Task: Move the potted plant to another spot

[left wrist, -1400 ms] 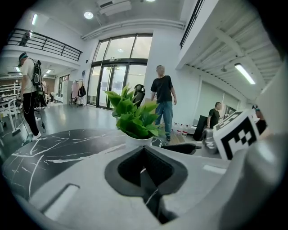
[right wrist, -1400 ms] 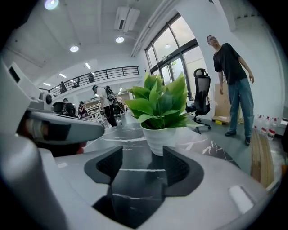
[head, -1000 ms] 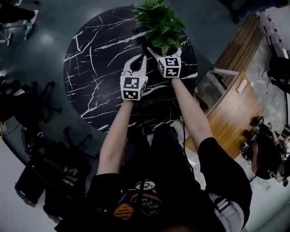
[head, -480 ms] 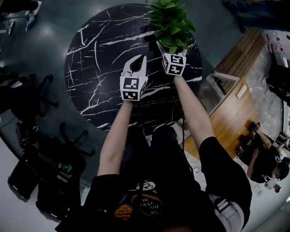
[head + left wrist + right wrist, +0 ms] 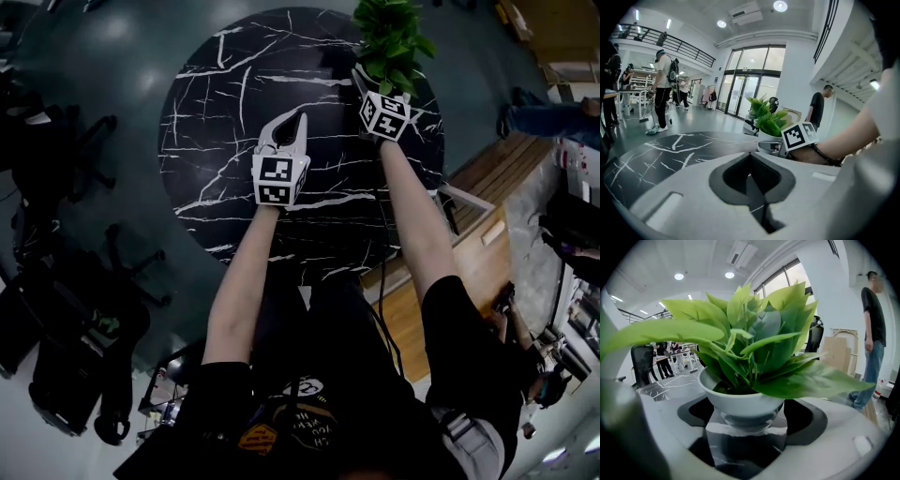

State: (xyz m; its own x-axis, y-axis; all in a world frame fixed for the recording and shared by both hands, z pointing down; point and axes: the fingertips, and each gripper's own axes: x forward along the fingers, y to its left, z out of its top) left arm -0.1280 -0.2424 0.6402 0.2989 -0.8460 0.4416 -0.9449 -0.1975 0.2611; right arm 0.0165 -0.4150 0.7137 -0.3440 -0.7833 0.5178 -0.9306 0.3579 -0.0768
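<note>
- The potted plant point(image 5: 389, 37) stands at the far right rim of the round counter point(image 5: 234, 112), a black slab with white veins. Its green leaves spread over a white, bowl-shaped pot point(image 5: 740, 401).
- The right gripper point(image 5: 378, 82) has the pot between its jaws. The jaws have just been closing and now stand wide, one against each side of the pot, gripping it.
- We cannot tell whether the pot's base rests on the counter or hangs just above it.
- The left gripper point(image 5: 292, 120) hovers over the middle of the counter, left of the plant and apart from it. Its jaws are pressed together at the tips and hold nothing.
- In the left gripper view, the right gripper's marker cube point(image 5: 799, 136) sits in front of the pot, and the right forearm crosses the picture's right side.
- Beyond the plant, a person point(image 5: 872, 333) in a dark shirt and jeans stands on the floor, off the counter.
- Wooden flooring point(image 5: 487, 197) borders the counter's right side. Dark office chairs point(image 5: 56, 178) stand on the grey floor point(image 5: 112, 66) at its left.
- Further people point(image 5: 661, 79) and glass doors point(image 5: 750, 89) lie well behind the counter.
</note>
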